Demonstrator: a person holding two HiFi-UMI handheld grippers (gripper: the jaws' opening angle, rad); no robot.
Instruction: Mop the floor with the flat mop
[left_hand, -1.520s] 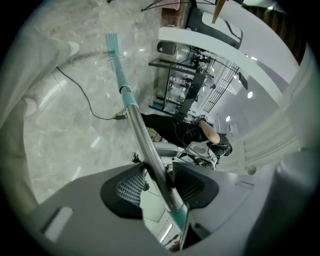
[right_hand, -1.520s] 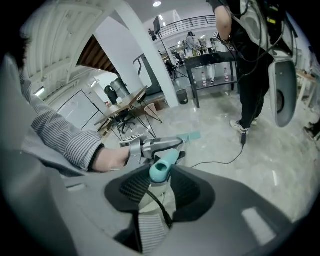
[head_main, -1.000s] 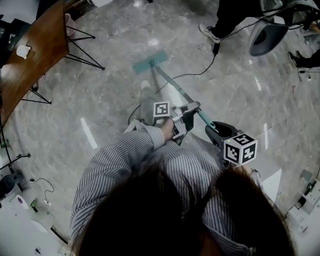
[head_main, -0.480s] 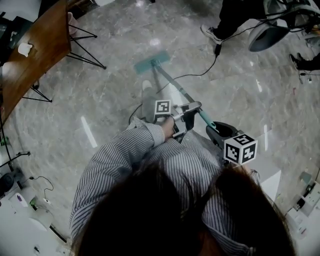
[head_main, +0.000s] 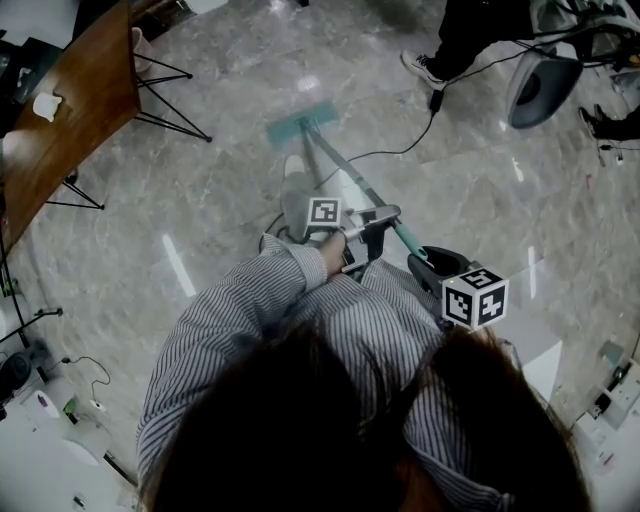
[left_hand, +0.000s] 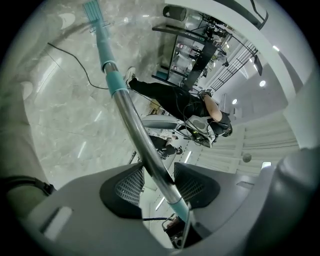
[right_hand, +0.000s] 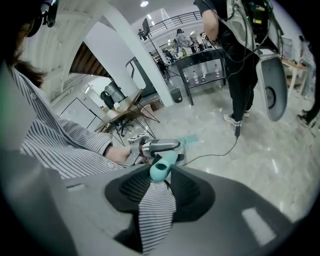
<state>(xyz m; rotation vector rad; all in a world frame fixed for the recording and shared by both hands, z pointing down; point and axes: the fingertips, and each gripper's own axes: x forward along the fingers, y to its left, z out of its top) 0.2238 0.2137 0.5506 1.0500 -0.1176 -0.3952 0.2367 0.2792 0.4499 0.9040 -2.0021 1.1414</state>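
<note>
Both grippers are clamping the mop handle (head_main: 345, 171): the left gripper (left_hand: 156, 182) is squeezing its metal middle, and the right gripper (right_hand: 161, 181) is pinching the teal top end, with a fold of striped shirt (right_hand: 155, 210) lying between its jaws too. The mop head (head_main: 301, 122) is lying flat on the marble floor (head_main: 200, 200), near a black cable (head_main: 400, 150), between a wooden table (head_main: 70, 110) and a bystander's shoe (head_main: 420, 65).

Person with dark hair (head_main: 330, 440), a long-sleeved shirt (head_main: 250, 330) in fine grey-and-white stripes, a grey left gripper (left_hand: 159, 182) and right gripper (right_hand: 159, 187), each carrying a white cube with black square markers
</note>
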